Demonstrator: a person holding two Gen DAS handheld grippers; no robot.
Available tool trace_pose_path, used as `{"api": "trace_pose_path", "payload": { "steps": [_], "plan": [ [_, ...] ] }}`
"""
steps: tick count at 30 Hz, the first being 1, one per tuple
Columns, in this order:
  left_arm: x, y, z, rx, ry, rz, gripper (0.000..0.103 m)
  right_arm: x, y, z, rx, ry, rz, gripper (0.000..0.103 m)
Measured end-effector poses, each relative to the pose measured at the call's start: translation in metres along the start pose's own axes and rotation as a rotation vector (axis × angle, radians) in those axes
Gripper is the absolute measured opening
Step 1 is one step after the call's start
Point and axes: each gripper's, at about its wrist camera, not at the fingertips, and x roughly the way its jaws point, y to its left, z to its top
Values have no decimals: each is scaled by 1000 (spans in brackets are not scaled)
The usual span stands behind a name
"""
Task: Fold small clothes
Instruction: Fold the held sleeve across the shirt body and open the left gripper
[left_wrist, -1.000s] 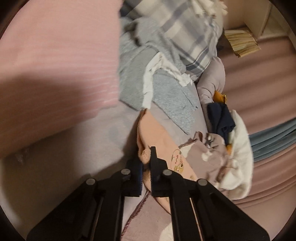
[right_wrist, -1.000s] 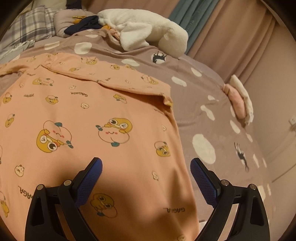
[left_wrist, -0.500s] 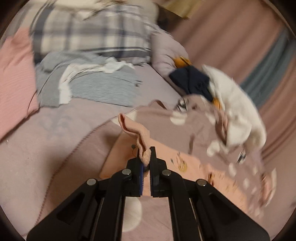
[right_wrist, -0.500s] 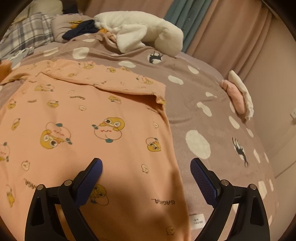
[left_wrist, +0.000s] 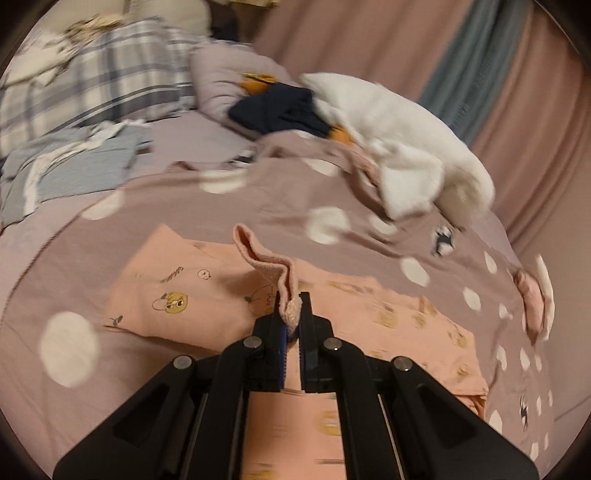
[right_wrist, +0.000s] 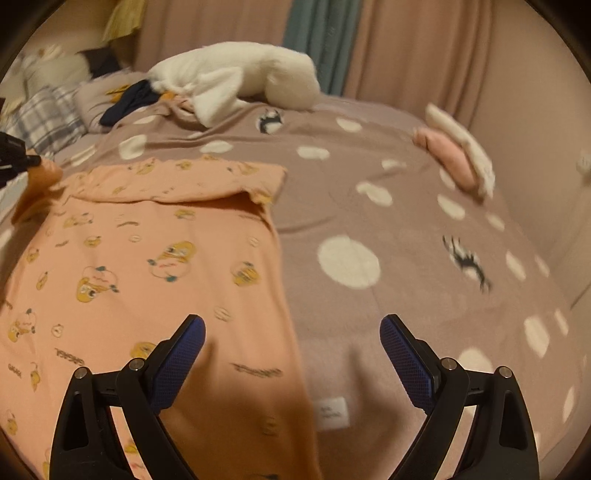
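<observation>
The left gripper (left_wrist: 291, 314) pinches the peach shirt's (right_wrist: 147, 258) cuff (left_wrist: 275, 273) above the shirt, likely to fold the sleeve; the right gripper (right_wrist: 291, 354) hovers open over its edge.

Shirt (right_wrist: 155, 266) flat on blanket (right_wrist: 369, 206), sleeve (right_wrist: 177, 179) folded across its far end. Plush (right_wrist: 240, 77) at blanket's far edge. Folded cloth (right_wrist: 454, 162) near right edge.

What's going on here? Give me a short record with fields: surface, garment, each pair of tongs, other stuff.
surface: dotted blanket
garment: peach printed shirt, lying on the blanket, one sleeve folded across
left tongs: shut on the shirt's cuff, lifted
right tongs: open, empty, above the shirt's edge
other: white plush toy, plaid cloth
</observation>
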Motion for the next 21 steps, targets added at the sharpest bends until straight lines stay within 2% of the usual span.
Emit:
{"api": "trace_pose_path", "payload": {
  "steps": [3,5,8,10,14,16,21],
  "plan": [
    [12,-37,-11,15,39,-47,4,2,-20,-7,65,15,63,95],
    [22,-60,-18,34,50,-33,4,3,-36,-12,116,-13,102,95],
    [32,-95,-27,86,92,-33,4,10,-51,-13,174,41,151,95],
    [35,-115,-35,120,94,-31,4,4,-57,-17,180,11,189,95],
    [49,-147,-41,114,113,-13,4,3,-60,-25,123,15,156,95],
    [56,-168,-45,142,128,-3,4,3,-63,-28,101,19,137,95],
    [61,-218,-67,187,151,-64,4,-1,-86,-31,141,-6,190,95]
  ]
}}
